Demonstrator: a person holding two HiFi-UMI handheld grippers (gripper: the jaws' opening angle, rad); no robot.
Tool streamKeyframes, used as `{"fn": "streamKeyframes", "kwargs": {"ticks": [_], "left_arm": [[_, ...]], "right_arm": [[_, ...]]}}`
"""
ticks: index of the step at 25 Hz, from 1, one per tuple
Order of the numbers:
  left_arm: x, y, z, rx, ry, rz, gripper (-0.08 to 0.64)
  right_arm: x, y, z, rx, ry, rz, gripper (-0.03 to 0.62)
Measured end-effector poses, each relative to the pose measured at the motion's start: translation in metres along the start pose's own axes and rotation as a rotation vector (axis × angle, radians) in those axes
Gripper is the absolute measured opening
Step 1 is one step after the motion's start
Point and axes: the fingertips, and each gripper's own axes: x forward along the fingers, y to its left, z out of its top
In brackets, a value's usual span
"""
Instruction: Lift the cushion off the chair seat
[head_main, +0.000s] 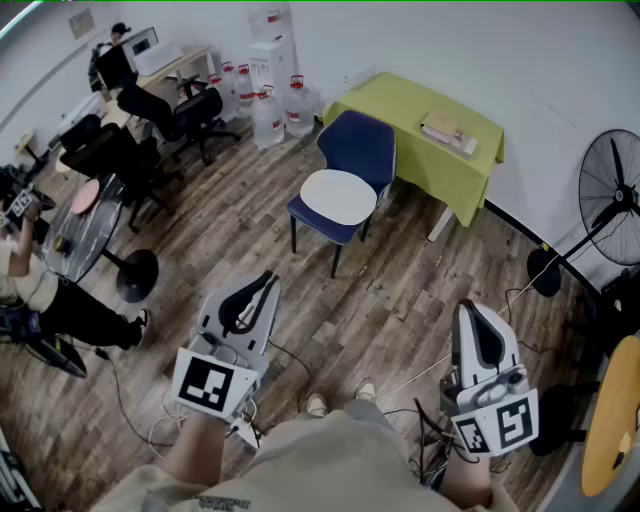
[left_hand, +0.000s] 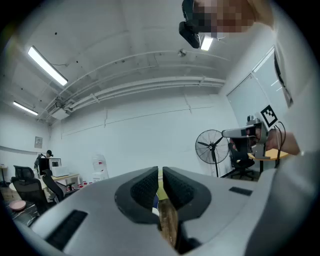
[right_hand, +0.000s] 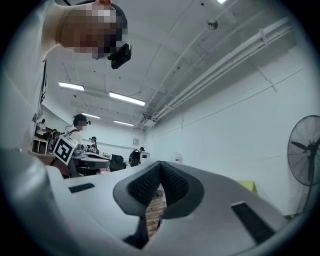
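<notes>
A white round cushion (head_main: 338, 196) lies flat on the seat of a dark blue chair (head_main: 361, 149) in the middle of the room, seen in the head view. My left gripper (head_main: 266, 283) is held level near the bottom left, well short of the chair, its jaws shut with nothing between them. My right gripper (head_main: 472, 318) is at the bottom right, also shut and empty. In the left gripper view the shut gripper (left_hand: 160, 176) points toward the far wall. The right gripper (right_hand: 160, 172) in its own view likewise shows its pads pressed together.
A table with a yellow-green cloth (head_main: 425, 140) stands behind the chair. Water bottles (head_main: 268, 110) line the far wall. A standing fan (head_main: 610, 190) is at right, a glass round table (head_main: 85, 230) and office chairs (head_main: 190, 115) at left. Cables (head_main: 395, 385) trail on the wooden floor.
</notes>
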Motion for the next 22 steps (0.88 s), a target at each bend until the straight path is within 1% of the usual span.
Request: {"fn": "streamKeyframes", "kwargs": {"ticks": [3, 6, 14, 17, 21, 22], "left_arm": [[0.000, 0.003, 0.000, 0.001, 0.004, -0.001, 0.043], [-0.003, 0.007, 0.001, 0.001, 0.000, 0.000, 0.043], [-0.031, 0.032, 0.000, -0.016, -0.013, 0.025, 0.043], [-0.038, 0.041, -0.001, -0.033, -0.021, 0.044, 0.043], [-0.040, 0.055, -0.004, -0.056, -0.043, 0.081, 0.044], [-0.041, 0.061, -0.006, -0.057, -0.054, 0.091, 0.046]], "right_arm": [[0.002, 0.001, 0.002, 0.024, -0.014, 0.004, 0.021], [0.005, 0.008, 0.003, 0.027, -0.020, 0.020, 0.021], [0.019, 0.044, 0.012, 0.036, -0.054, 0.064, 0.021], [0.026, 0.050, 0.012, 0.042, -0.053, 0.076, 0.023], [0.034, 0.046, 0.008, 0.047, -0.064, 0.059, 0.025], [0.038, 0.047, 0.006, 0.049, -0.067, 0.053, 0.049]]}}
